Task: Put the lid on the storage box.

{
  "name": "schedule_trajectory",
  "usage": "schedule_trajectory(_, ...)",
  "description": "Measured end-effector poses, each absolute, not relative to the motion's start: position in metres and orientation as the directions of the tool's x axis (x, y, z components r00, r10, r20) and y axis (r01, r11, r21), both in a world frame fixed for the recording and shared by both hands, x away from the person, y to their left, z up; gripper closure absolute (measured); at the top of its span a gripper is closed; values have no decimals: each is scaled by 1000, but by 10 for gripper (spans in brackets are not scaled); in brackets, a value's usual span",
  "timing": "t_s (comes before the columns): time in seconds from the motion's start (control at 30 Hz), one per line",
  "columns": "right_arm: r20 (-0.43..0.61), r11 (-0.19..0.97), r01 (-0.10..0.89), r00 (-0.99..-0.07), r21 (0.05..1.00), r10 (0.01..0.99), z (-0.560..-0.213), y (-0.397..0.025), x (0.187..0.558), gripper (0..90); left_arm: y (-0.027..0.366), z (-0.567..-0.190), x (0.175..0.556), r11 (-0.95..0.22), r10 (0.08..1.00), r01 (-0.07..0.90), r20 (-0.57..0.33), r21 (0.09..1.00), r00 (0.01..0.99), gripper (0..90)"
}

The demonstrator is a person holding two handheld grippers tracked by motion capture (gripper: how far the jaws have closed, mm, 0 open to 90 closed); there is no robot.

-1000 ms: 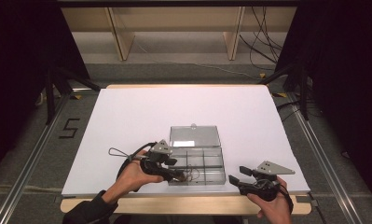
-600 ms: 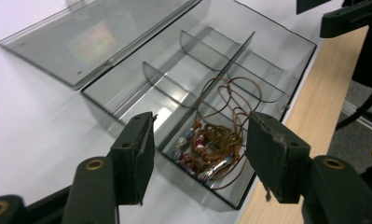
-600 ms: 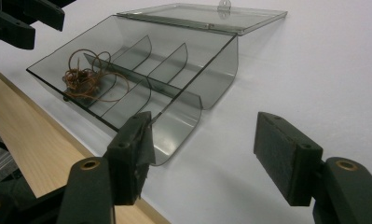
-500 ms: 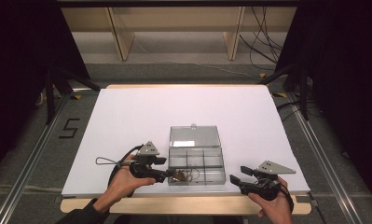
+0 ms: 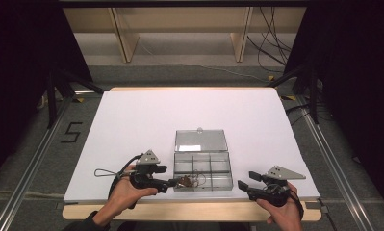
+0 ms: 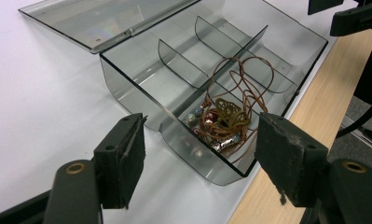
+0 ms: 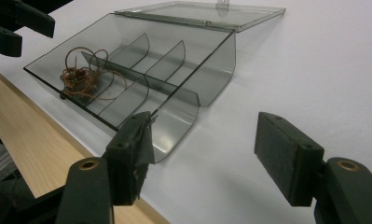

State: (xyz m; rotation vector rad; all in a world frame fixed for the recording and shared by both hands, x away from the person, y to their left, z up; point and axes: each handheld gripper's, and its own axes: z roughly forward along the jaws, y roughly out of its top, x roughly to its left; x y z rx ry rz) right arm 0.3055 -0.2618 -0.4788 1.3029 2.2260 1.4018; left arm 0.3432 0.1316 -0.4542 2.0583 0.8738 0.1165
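A clear plastic compartment box (image 5: 213, 165) sits near the table's front edge, its lid (image 5: 200, 140) lying open flat behind it. A copper-coloured necklace with beads (image 5: 193, 181) is bunched in the front-left compartment. My left gripper (image 5: 173, 183) is just left of that corner, apart from the box. In the left gripper view the necklace (image 6: 224, 120) lies in the box (image 6: 174, 60) ahead of my open left gripper (image 6: 200, 137). My right gripper (image 5: 243, 186) stands open to the right of the box, nothing between its jaws. In the right gripper view my right gripper (image 7: 204, 135) faces the box (image 7: 174, 70) and necklace (image 7: 81, 74).
The white table sheet (image 5: 146, 115) stretches wide behind and left of the box. A wooden table edge (image 5: 194, 210) runs along the front. The left gripper's cable loop (image 5: 105, 172) lies on the sheet. Wooden shelving (image 5: 180, 29) stands beyond the table.
My left gripper has drawn back to the left from over the box's front-left compartment, where the necklace lies. The right gripper has stayed in place.
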Motion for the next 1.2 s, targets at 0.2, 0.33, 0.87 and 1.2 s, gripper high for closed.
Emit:
schedule_trajectory(0.2, 221, 173, 522, -606, 835, 764, -480, -265, 310, 377, 133, -455, 343, -373, 621, 538, -227, 756, 750, 341)
schedule_trajectory(0.33, 240, 160, 526, -610, 835, 755, -479, -264, 311, 370, 133, -455, 341, -354, 633, 554, -242, 754, 735, 349)
schedule_trajectory(0.87, 376, 73, 596, -591, 800, 713, -468, -254, 350, 283, 134, -461, 337, -362, 628, 540, -229, 759, 743, 424)
schedule_trajectory(1.2, 403, 89, 629, -592, 772, 698, -472, -247, 381, 219, 135, -465, 339, -365, 629, 540, -227, 758, 743, 448)
